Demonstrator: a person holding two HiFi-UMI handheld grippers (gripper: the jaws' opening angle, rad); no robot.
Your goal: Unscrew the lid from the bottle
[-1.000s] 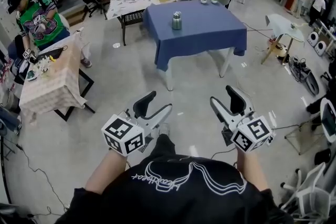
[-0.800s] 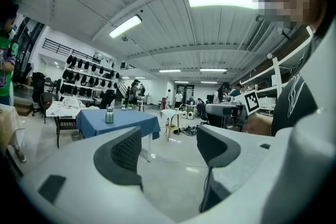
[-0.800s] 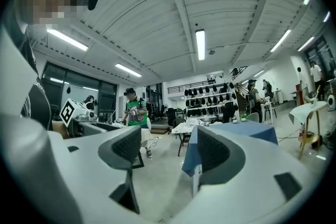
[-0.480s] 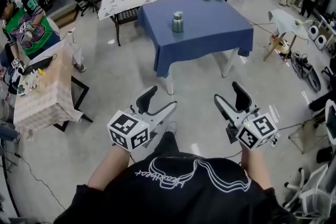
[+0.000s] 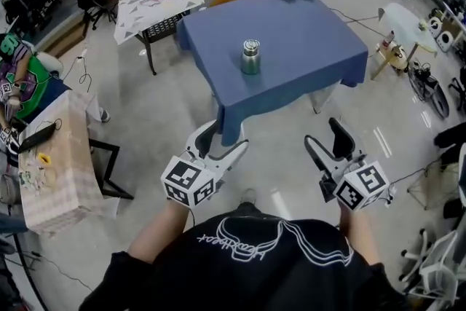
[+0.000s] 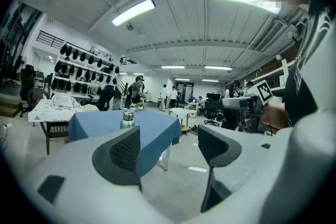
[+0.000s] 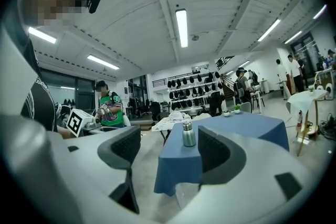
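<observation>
On the worktop ahead the bottle stands, lid seemingly on; we should bring left gripper and right gripper — jaws just opened wide, empty — in level.

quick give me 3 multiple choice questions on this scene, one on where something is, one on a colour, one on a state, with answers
1. Where does the bottle stand?
A. on the table ahead
B. inside a sink
C. on a stove

2. What colour is that table's cloth?
A. red
B. blue
C. yellow

3. The bottle's lid is:
A. lying beside the bottle
B. hanging from a hook
C. sitting on the bottle

Answers:
1 A, the head view shows it upright on the table top.
2 B, blue cloth drapes over the table's edges.
3 C, the silver cap tops the bottle in both gripper views.
</observation>
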